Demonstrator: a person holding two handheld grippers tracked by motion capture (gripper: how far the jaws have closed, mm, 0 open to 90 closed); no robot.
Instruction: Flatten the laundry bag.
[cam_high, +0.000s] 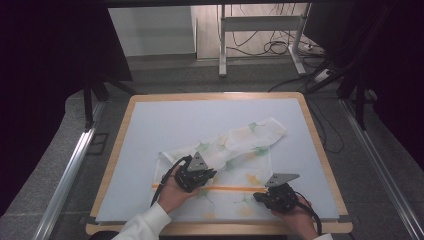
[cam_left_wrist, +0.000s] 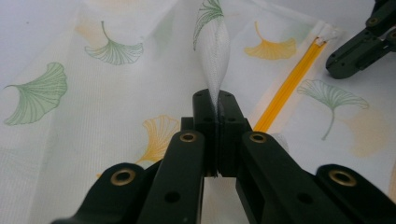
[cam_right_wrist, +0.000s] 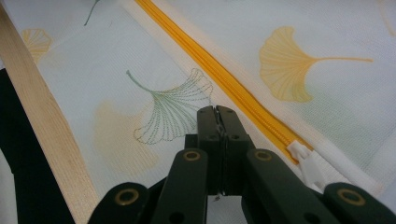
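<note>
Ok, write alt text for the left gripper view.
The left gripper, jaws shut, pinches a raised fold of a white mesh bag printed with green and yellow ginkgo leaves. A yellow zipper runs diagonally at right, where the right gripper shows at the upper corner.

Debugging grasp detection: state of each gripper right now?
Left gripper: shut on a pinched-up fold of the mesh bag.
Right gripper: shut, beside the yellow zipper; whether it pinches any fabric cannot be told.
</note>
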